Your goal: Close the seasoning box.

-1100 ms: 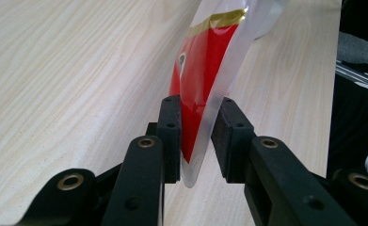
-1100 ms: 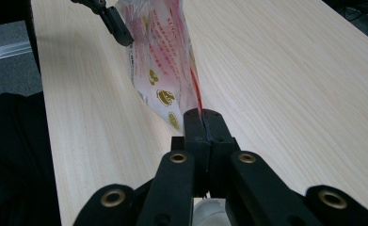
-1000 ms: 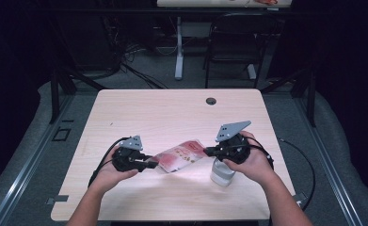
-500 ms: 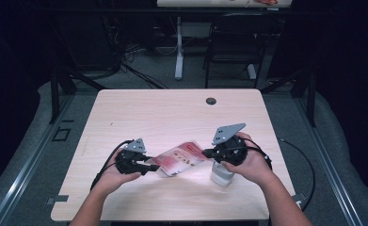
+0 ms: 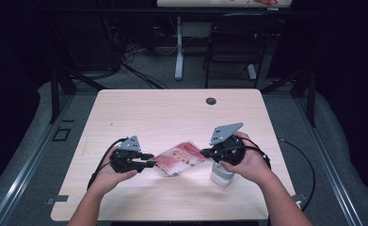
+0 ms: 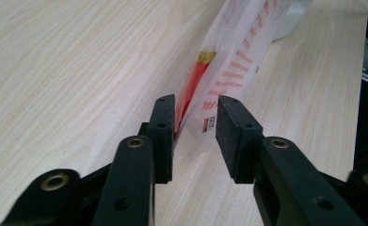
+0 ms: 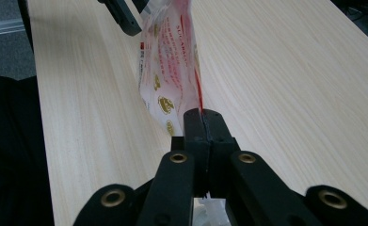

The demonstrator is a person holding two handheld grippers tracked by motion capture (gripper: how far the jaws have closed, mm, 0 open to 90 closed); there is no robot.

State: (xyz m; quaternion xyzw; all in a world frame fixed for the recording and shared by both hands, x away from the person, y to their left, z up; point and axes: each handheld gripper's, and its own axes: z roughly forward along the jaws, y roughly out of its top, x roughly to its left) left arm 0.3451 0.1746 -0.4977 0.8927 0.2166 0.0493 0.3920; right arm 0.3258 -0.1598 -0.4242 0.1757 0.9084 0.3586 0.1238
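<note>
Since half a second ago the left gripper (image 6: 196,125) has let go (jaws parted beside the pouch edge); the red-and-white plastic pouch (image 5: 179,158) hangs from the clamped right gripper (image 7: 203,123), regrasp likely pending

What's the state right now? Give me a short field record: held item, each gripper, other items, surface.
held item: red and white printed pouch, lifted between both grippers near the table's front
right gripper: shut on one edge of the pouch
left gripper: jaws open, astride the pouch's other edge, a gap visible on one side
other items: white container under the right hand; dark round grommet near the far edge
surface: light wood table
</note>
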